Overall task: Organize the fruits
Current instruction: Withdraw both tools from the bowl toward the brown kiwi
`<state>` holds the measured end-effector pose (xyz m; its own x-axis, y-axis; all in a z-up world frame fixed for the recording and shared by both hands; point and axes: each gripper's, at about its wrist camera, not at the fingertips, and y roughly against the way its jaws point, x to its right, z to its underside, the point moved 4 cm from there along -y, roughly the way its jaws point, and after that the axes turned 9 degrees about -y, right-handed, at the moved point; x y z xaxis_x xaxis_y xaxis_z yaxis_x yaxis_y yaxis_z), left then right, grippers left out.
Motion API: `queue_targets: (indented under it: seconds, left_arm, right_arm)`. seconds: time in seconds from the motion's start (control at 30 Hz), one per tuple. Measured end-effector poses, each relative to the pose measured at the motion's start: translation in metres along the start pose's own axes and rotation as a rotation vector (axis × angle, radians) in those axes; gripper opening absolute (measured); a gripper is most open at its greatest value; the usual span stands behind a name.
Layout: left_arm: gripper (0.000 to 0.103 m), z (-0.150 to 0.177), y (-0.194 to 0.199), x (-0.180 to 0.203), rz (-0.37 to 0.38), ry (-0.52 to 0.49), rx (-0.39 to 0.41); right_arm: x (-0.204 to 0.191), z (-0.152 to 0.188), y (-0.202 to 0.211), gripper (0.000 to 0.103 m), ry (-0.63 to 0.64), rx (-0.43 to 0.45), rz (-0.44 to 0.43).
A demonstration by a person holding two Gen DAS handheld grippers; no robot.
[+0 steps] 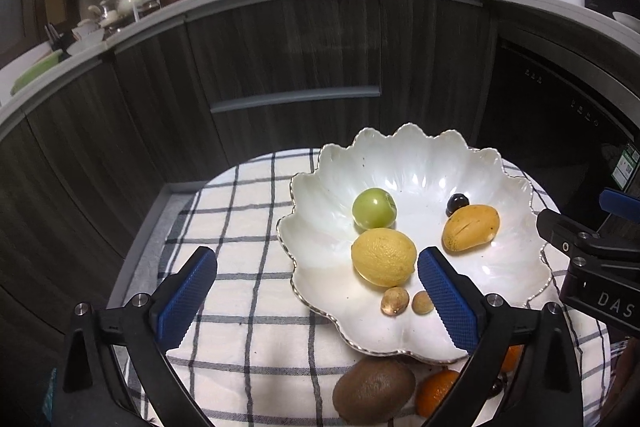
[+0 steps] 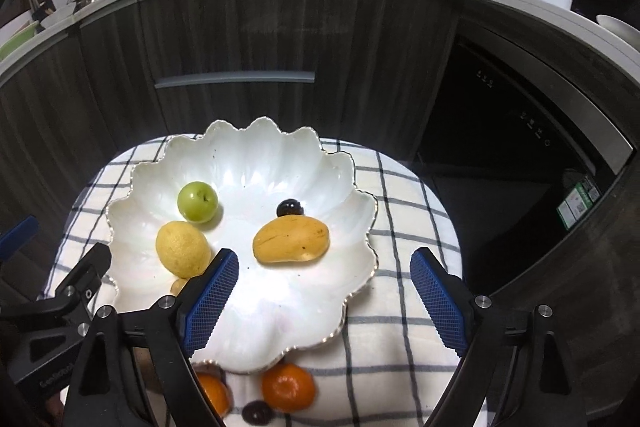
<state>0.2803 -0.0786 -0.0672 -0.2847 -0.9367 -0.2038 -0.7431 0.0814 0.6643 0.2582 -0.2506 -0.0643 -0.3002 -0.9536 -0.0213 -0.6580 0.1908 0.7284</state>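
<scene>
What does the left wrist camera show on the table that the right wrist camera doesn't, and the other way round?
Only the left wrist view shows the kiwi on the cloth below the bowl, and the two small tan fruits together in the bowl.

Only the right wrist view shows a whole orange in full and a small dark fruit on the cloth beside it.

Both show the white bowl holding the lemon, green fruit, mango and dark fruit, on the checked cloth.
</scene>
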Motion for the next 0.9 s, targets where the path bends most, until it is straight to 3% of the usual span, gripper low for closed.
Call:
queue_targets:
  seconds: [0.5, 0.9]
  left_arm:
    - [0.102, 0.025, 0.036, 0.003, -0.032, -0.010, 0.032]
    - [0.102, 0.058, 0.031, 0.011, 0.004, -0.020, 0.005]
  right_arm:
    - [0.008, 0.031, 0.031, 0.089, -0.038, 0.005, -0.010]
    - [0.013, 0.069, 0.023, 0.089, -0.050, -0.047, 0.001]
